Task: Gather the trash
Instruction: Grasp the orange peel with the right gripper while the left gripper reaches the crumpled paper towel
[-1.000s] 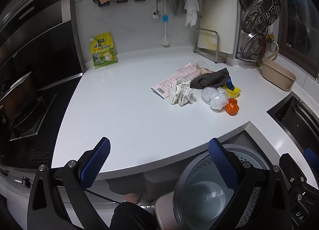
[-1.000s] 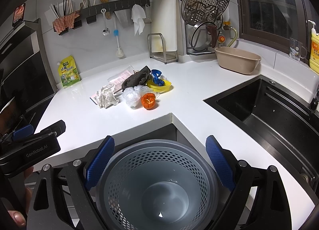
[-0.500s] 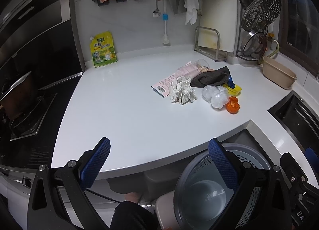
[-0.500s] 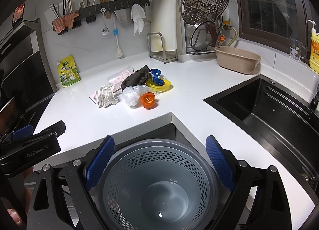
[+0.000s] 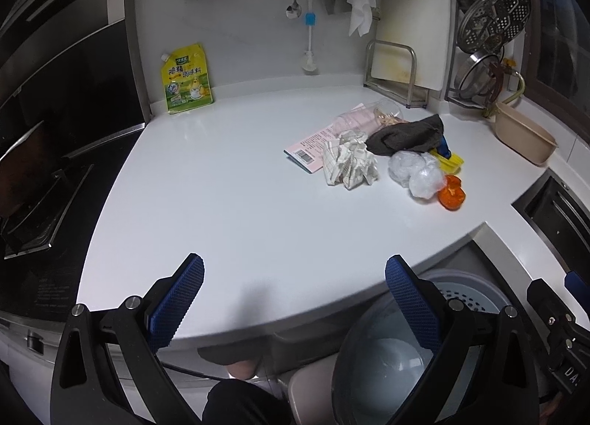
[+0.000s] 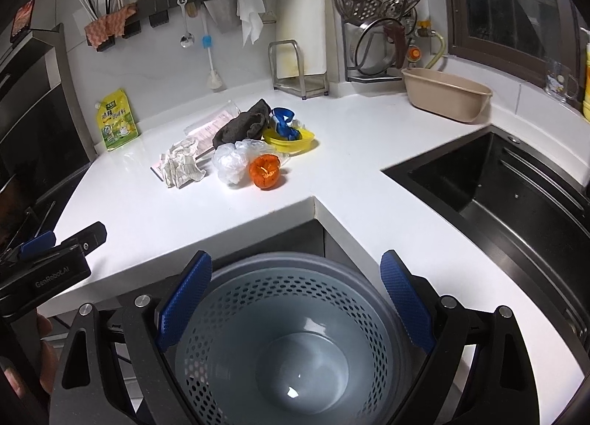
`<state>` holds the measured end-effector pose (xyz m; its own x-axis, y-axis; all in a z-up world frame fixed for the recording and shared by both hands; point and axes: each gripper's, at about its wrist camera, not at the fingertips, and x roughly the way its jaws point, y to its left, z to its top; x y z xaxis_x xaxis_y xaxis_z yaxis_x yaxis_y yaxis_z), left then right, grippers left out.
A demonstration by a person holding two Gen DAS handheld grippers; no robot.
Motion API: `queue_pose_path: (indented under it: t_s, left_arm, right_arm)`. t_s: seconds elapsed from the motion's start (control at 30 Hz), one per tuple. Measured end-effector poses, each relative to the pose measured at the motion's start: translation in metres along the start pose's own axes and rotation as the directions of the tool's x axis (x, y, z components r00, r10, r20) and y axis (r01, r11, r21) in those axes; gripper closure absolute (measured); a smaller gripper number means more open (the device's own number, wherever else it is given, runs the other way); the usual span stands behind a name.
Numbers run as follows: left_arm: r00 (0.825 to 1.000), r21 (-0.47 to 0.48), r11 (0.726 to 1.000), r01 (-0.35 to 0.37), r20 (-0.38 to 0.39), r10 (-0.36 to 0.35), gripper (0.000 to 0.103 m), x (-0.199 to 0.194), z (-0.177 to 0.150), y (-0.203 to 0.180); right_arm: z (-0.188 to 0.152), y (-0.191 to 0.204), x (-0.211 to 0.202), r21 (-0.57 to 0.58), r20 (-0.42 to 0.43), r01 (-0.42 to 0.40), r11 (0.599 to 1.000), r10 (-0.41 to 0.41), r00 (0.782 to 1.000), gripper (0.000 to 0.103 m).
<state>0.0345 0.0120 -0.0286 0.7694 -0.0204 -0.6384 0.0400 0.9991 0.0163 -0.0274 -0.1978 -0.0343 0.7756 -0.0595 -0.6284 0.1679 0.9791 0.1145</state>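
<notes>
On the white counter (image 6: 332,174), well ahead of both claws, the trash lay in one loose cluster: a crumpled paper wad (image 5: 349,164), a balled clear plastic bag (image 5: 416,174), an orange peel (image 6: 264,171), a dark cloth (image 6: 241,126) draped partly over a yellow dish (image 6: 291,139) with a blue piece in it, and a pink printed sheet (image 5: 313,145) under the paper. Below the counter's inner corner stood the grey perforated bin (image 6: 287,333), which looked empty. The left gripper (image 5: 295,296) hung with its jaws spread wide over the near counter edge, holding nothing; the right gripper (image 6: 297,299) was likewise spread and empty, directly above the bin. Nothing appeared collected yet, so the step in hand seemed to be a first reach. It would probably go best by taking the nearest loose pieces first, the peel or the plastic ball, closing squarely across the bulk of one item at a time so that neighbours were not dragged along. The paper wad lay forward and to the right of the left claw, the peel forward and slightly left of the right one.
</notes>
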Motion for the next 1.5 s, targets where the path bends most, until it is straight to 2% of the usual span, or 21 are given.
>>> queue_pose_path:
  t_s: [0.27, 0.6, 0.87, 1.03, 1.23, 1.33, 1.4, 1.5]
  left_arm:
    - [1.000, -0.030, 0.999, 0.021, -0.002, -0.022, 0.006, 0.042, 0.029, 0.008]
    - [0.999, -0.006, 1.000, 0.012, -0.032, -0.012, 0.006, 0.084, 0.046, -0.003]
    - [0.999, -0.040, 0.999, 0.022, -0.042, -0.024, 0.006, 0.100, 0.051, 0.001]
    - [0.998, -0.038, 0.999, 0.025, -0.049, -0.027, 0.006, 0.106, 0.053, -0.002]
    - [0.998, -0.034, 0.999, 0.043, -0.052, -0.044, 0.006, 0.110, 0.056, -0.009]
    - [0.997, -0.039, 0.998, 0.054, -0.058, -0.056, 0.006, 0.112, 0.058, -0.013]
    - [0.996, -0.044, 0.997, 0.058, -0.058, -0.061, 0.006, 0.113, 0.059, -0.014]
    - [0.996, -0.058, 0.996, 0.072, -0.049, -0.075, 0.006, 0.114, 0.063, -0.018]
  right_arm:
    - [0.034, -0.003, 0.051, -0.004, -0.009, -0.007, 1.000, 0.007, 1.000, 0.014]
    - [0.061, 0.002, 0.125, -0.025, -0.086, -0.024, 0.999, 0.022, 0.996, 0.014]
    - [0.067, 0.010, 0.154, -0.062, -0.109, -0.027, 0.998, 0.020, 0.994, 0.015]
    - [0.069, 0.012, 0.159, -0.071, -0.094, -0.024, 0.997, 0.017, 0.995, 0.016]
    - [0.070, 0.017, 0.158, -0.093, -0.088, -0.052, 0.994, 0.044, 0.995, 0.045]
    - [0.069, 0.019, 0.157, -0.108, -0.089, -0.070, 0.992, 0.060, 0.994, 0.069]
    - [0.068, 0.017, 0.153, -0.111, -0.084, -0.072, 0.991, 0.063, 0.994, 0.076]
    - [0.067, 0.007, 0.147, -0.086, -0.069, -0.055, 0.995, 0.049, 0.996, 0.076]
